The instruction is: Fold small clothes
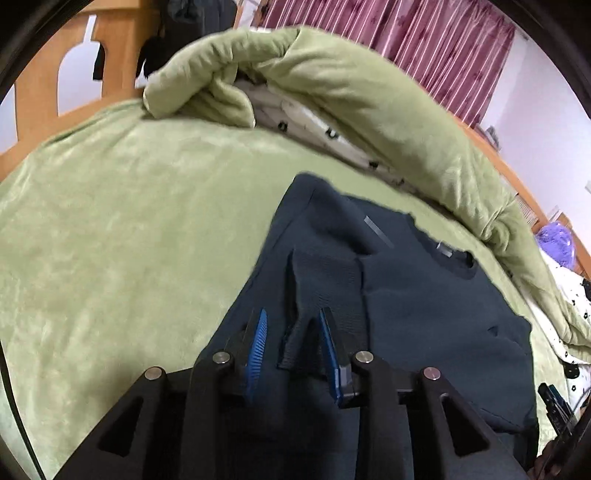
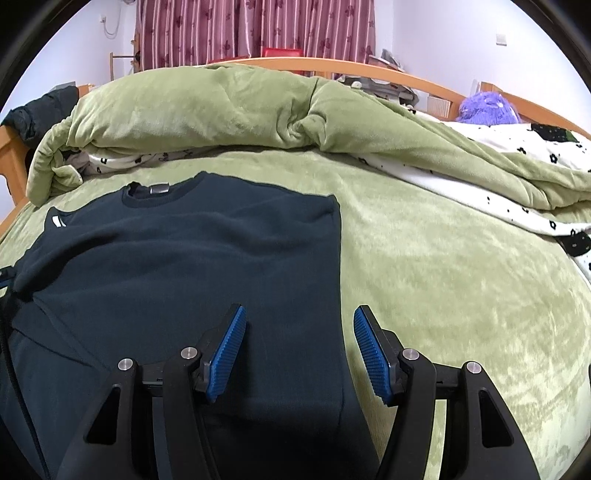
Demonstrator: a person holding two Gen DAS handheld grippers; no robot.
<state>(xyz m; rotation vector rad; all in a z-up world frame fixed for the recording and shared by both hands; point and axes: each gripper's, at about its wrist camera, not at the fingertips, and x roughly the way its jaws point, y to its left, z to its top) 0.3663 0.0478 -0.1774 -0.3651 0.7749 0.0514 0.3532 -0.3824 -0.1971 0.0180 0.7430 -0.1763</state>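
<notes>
A dark navy sweater (image 1: 424,295) lies flat on the green bed cover (image 1: 110,258), neck (image 2: 155,194) toward the rolled quilt. One sleeve (image 1: 325,280) is folded over its body. The sleeve's ribbed cuff (image 1: 295,339) lies between the blue pads of my left gripper (image 1: 293,345), close to the right pad and apart from the left pad, so the jaws stand partly open and are not pressing on it. My right gripper (image 2: 299,347) hovers open over the sweater's right side (image 2: 258,258), with the side edge running between its fingers and nothing gripped.
A rolled green quilt (image 2: 221,110) with white flower-print lining (image 2: 517,155) lies along the far side of the bed. A wooden bed frame (image 1: 37,110) borders the left. A purple plush (image 2: 487,107) and striped curtains (image 2: 258,29) lie beyond. Bare green cover (image 2: 461,277) spreads to the right.
</notes>
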